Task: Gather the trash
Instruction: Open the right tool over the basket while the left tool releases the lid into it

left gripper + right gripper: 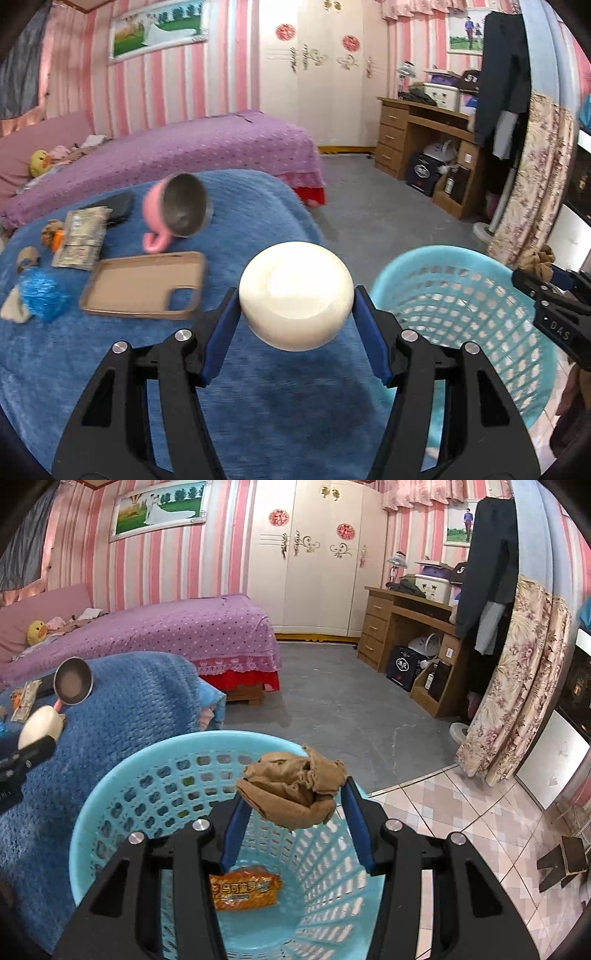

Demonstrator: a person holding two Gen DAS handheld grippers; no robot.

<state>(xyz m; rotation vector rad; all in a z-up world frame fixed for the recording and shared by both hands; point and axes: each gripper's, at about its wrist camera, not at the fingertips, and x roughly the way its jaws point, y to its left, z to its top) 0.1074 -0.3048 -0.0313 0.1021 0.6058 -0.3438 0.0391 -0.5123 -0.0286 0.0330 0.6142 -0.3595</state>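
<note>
Left wrist view: left gripper, fingers clamped on a cream round lid, held over the right edge of the blue-blanketed surface, beside the light blue basket. Pink cup, phone case, blue wrapper lie toward the left edge.

Right wrist view: right gripper, fingers pinching a crumpled brown paper wad above the basket. Orange snack packet on basket bottom.
</note>
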